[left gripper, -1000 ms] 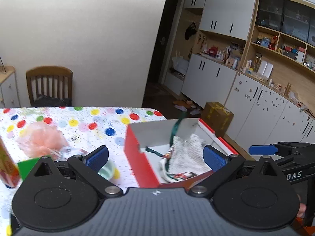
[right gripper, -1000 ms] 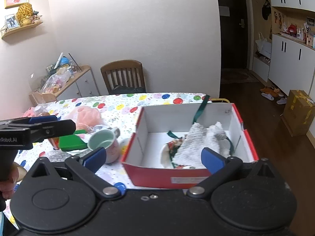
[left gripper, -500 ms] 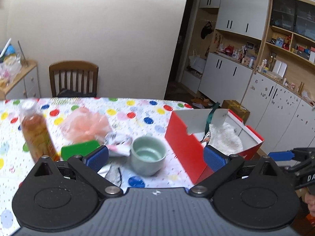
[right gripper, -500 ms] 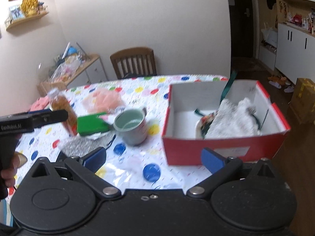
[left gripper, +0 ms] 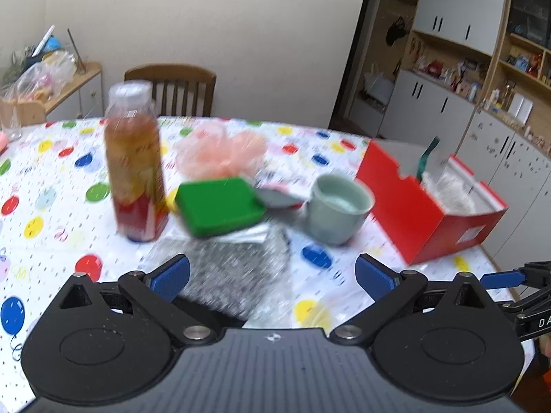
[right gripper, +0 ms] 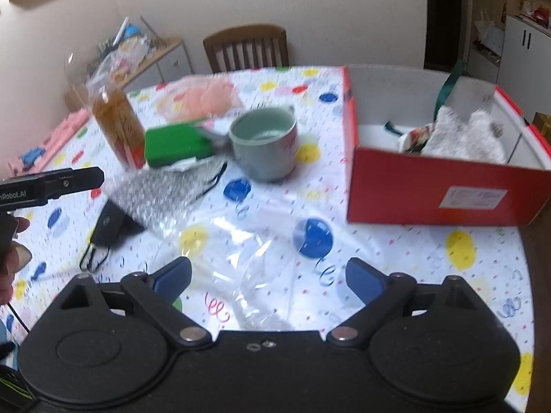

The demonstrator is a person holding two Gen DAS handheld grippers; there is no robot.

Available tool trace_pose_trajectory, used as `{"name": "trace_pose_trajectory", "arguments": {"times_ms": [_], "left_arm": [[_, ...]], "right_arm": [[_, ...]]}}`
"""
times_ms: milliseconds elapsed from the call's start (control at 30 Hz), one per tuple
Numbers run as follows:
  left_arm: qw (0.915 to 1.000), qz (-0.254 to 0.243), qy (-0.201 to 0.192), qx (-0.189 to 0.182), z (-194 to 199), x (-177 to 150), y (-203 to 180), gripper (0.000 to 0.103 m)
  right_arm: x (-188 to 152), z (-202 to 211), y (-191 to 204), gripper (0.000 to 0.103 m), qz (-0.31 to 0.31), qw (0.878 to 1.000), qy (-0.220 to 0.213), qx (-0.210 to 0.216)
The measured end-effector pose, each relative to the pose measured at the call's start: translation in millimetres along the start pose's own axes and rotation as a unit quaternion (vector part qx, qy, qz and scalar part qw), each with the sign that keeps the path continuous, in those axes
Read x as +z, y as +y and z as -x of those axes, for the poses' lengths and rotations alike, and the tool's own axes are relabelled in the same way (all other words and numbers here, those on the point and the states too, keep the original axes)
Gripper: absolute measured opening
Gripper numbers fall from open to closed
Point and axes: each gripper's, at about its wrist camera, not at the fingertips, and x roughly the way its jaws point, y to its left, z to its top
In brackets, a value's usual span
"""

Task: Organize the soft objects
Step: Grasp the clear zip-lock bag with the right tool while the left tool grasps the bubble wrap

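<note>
Soft white cloth (right gripper: 465, 134) lies inside the red box (right gripper: 444, 192) on the dotted desk (right gripper: 396, 241); the pink mesh puff (left gripper: 220, 151) sits behind the green sponge (left gripper: 220, 206). Left hand-held gripper (left gripper: 272, 275) and right hand-held gripper (right gripper: 268, 275) are both released, holding nothing.

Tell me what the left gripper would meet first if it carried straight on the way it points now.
Most likely the silvery speckled pouch, lying on the table between the open fingers of the left gripper. Beyond it sits the green block. Motion blur leaves depth uncertain.
</note>
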Motion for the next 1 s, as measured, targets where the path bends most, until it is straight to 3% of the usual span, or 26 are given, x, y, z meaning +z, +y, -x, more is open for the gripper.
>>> {"name": "trace_pose_trajectory", "arguments": {"times_ms": [400,733,933,1000], "left_arm": [[0.9977,0.01,0.057,0.036,-39.5,-27.2,43.5,0.103],[0.9948,0.027,0.071,0.067,-73.4,-17.3,68.6,0.101],[0.995,0.026,0.065,0.072,-78.4,-9.1,73.3,0.081],[0.9951,0.021,0.063,0.073,-79.2,-6.9,72.6,0.069]], "right_arm": [[-14.2,-39.8,19.5,0.082,0.042,0.997,0.059,-0.01],[-15.8,-60.9,26.1,0.073,0.071,0.994,0.084,-0.016],[-16.8,-66.8,29.1,0.062,0.083,0.992,0.096,-0.01],[-17.0,-68.8,32.7,0.06,0.097,0.99,0.098,-0.011]]}}
